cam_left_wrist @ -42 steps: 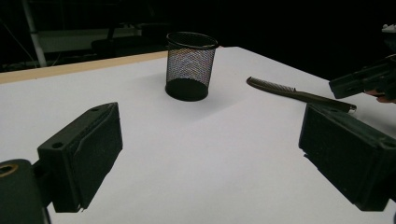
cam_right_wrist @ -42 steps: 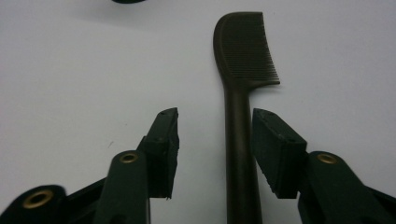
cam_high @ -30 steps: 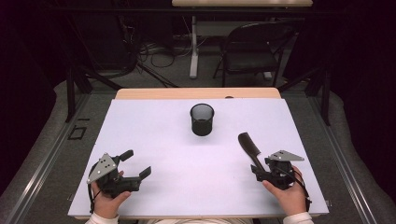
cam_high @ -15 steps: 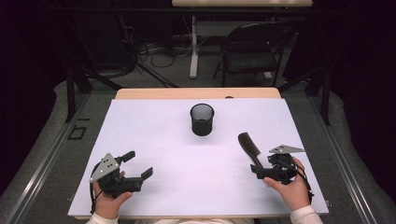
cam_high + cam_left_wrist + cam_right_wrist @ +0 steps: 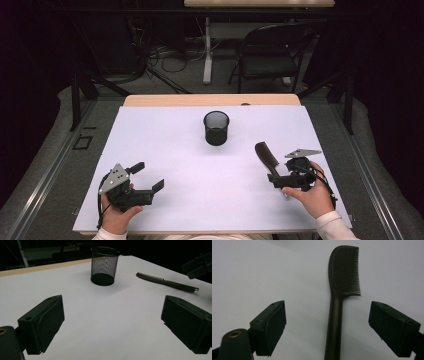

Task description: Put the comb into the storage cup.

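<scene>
Room: a dim space with a black folding chair (image 5: 272, 55) and loose cables on the grey floor beyond the far edge of the surface.
Surface: a wide white sheet (image 5: 200, 165) covers a table with a pale wooden edge showing along its far side.
Comb: a dark brown plastic comb with a long thin handle (image 5: 267, 157) lies flat on the white sheet at the right, teeth end pointing away from the person; in the right gripper view (image 5: 339, 297) its handle runs up between the two jaws and its toothed head lies beyond them.
Right claw: the right claw (image 5: 278, 181) sits low over the near end of the comb handle, held in the person's right hand (image 5: 312, 194); its jaws stand wide apart, one on each side of the handle, and neither touches it.
Left claw: the left claw (image 5: 148, 176) is at the near left of the sheet in the person's left hand (image 5: 117, 217), its jaws spread wide with bare white sheet between them.
Cup: a black wire-mesh pencil cup (image 5: 216, 128) stands upright near the middle of the sheet towards the far side, well apart from both claws; in the left gripper view (image 5: 103, 265) it stands to the left of the comb (image 5: 166, 282).
Sleeve: a white cuff (image 5: 332, 225) shows at the right wrist.
</scene>
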The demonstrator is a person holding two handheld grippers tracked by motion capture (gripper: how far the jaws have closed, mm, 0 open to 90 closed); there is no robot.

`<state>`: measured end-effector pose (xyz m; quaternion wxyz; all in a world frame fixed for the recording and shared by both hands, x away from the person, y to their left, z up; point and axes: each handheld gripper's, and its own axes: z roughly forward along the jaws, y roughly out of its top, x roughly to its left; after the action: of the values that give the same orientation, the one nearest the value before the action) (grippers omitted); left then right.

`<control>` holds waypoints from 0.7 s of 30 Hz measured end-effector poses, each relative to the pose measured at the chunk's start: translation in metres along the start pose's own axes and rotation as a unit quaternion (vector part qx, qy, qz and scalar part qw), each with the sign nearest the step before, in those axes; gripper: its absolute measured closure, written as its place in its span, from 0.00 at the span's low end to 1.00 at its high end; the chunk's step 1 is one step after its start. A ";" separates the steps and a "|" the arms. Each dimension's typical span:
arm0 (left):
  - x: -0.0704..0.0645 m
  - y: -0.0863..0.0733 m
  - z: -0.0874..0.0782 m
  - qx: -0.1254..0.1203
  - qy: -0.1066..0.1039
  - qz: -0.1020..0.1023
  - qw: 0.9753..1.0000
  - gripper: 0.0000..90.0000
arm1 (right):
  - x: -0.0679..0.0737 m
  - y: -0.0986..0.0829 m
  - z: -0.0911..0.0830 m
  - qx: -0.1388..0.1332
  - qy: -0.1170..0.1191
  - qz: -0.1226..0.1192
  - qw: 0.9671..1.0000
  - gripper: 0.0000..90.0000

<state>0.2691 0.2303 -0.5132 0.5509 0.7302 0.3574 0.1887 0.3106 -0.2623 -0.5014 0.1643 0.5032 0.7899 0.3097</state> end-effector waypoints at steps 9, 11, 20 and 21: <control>-0.001 0.000 0.000 0.005 -0.010 0.007 1.000 0.04 | 0.003 0.012 0.006 0.033 -0.006 -0.019 0.999 0.17; -0.002 0.000 0.000 0.006 -0.011 0.007 1.000 0.04 | 0.003 0.014 0.007 0.040 -0.008 -0.026 0.999 0.17; -0.001 0.000 0.000 0.009 -0.026 -0.006 1.000 0.04 | 0.003 0.022 0.015 0.081 -0.012 -0.044 0.996 0.23; -0.001 0.000 0.000 0.010 -0.027 -0.006 1.000 0.04 | 0.003 0.023 0.016 0.082 -0.013 -0.046 0.995 0.24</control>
<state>0.2681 0.2297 -0.5125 0.5543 0.7382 0.3487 0.1619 0.3340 -0.2478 -0.4982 0.1465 0.4822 0.8328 0.2293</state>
